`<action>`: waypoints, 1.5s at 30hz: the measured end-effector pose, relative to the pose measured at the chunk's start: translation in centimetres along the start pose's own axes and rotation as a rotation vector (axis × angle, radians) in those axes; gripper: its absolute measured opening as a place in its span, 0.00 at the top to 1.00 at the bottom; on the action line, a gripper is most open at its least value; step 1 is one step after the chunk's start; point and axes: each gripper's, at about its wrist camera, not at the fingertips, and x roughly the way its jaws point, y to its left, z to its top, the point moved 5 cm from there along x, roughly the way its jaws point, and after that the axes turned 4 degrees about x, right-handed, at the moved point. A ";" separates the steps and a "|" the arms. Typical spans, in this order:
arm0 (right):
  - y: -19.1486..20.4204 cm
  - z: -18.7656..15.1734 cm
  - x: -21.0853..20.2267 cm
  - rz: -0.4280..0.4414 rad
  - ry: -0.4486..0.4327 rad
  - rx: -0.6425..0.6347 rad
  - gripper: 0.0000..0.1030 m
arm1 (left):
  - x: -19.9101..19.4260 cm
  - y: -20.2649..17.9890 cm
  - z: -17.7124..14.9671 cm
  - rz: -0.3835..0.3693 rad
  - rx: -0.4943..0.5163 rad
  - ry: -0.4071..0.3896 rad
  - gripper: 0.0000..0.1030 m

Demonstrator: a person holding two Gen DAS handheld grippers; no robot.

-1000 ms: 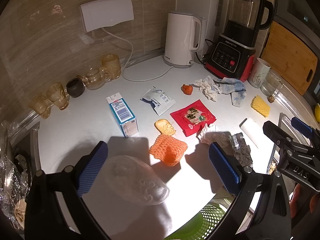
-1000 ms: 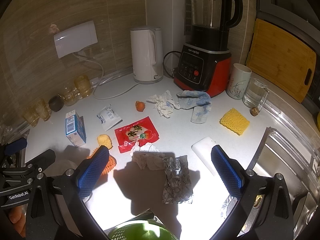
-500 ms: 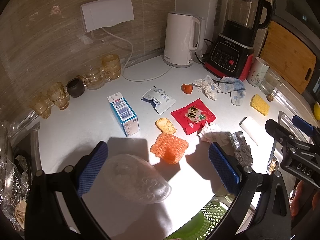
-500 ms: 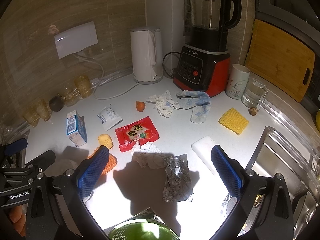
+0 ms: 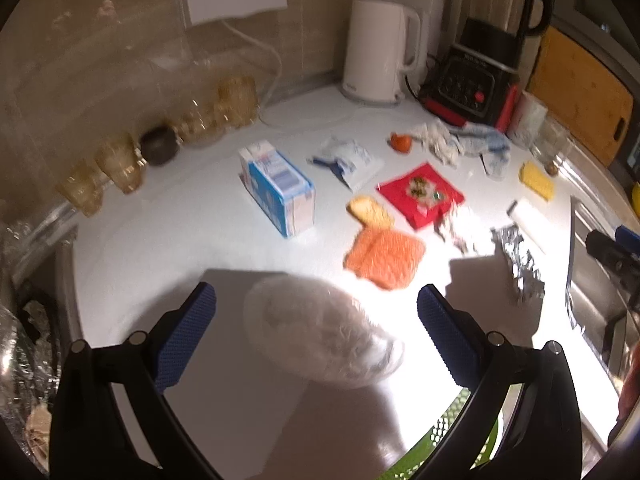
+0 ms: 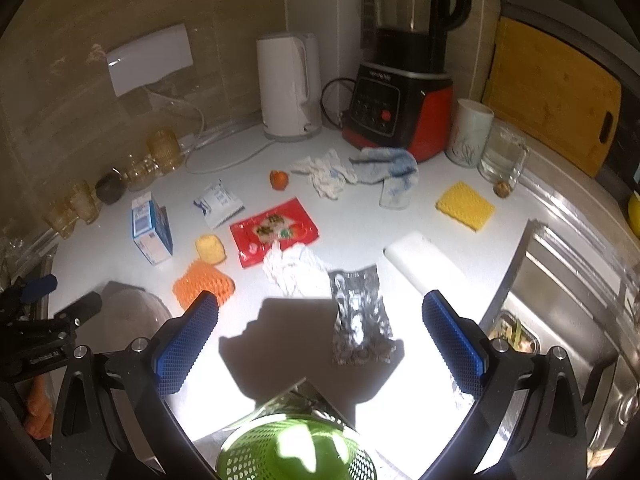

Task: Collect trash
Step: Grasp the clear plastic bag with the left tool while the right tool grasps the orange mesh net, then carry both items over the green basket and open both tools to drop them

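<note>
Left wrist view is smeared by motion blur, so I read it loosely: my left gripper (image 5: 316,320) has its jaws spread wide with nothing between the pads, and a clear crumpled plastic bag (image 5: 320,332) lies on the white counter (image 5: 160,248) low in the frame between the fingers; I cannot tell whether either touches it. Beyond it sit an orange foam net (image 5: 384,258) and a blue milk carton (image 5: 276,188). In the right wrist view my right gripper (image 6: 320,336) is likewise wide open and empty, above a crinkled foil wrapper (image 6: 358,320) at centre. A green basket (image 6: 296,452) is cut off by the bottom edge. The red snack packet (image 6: 274,232) lies mid-frame.
</note>
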 end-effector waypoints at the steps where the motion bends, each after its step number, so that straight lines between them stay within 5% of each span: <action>1: -0.1 -0.5 0.1 -0.003 0.007 0.009 0.02 | 0.6 -0.1 -0.5 -0.010 0.013 0.013 0.06; 7: -0.5 -2.4 0.5 -0.016 0.040 0.045 0.02 | 4.5 -0.7 -2.8 -0.023 0.003 0.084 0.06; 18: 0.2 -3.5 1.0 -0.031 0.065 0.061 0.02 | 10.2 -0.3 -3.4 0.067 0.018 0.138 0.11; 26: 4.5 -2.4 4.2 0.049 0.077 0.016 0.02 | 10.6 0.7 -3.1 0.031 0.008 0.148 0.75; 31: 8.3 -1.9 8.3 0.111 0.114 -0.044 0.02 | 9.1 2.1 -2.4 0.007 -0.004 0.115 0.84; 33: 10.1 -1.9 10.6 0.134 0.142 -0.077 0.13 | 8.0 2.6 -2.1 -0.006 0.001 0.092 0.85; 40: 13.0 -2.6 15.8 0.169 0.237 -0.082 0.21 | 4.0 4.2 -2.0 -0.040 0.016 0.035 0.85; 43: 13.6 -3.2 17.0 0.174 0.270 -0.086 0.37 | 3.0 4.5 -2.1 -0.057 0.019 0.028 0.85; 45: 13.8 -3.2 16.9 0.201 0.265 -0.072 0.57 | 2.5 4.4 -2.2 -0.055 0.028 0.020 0.84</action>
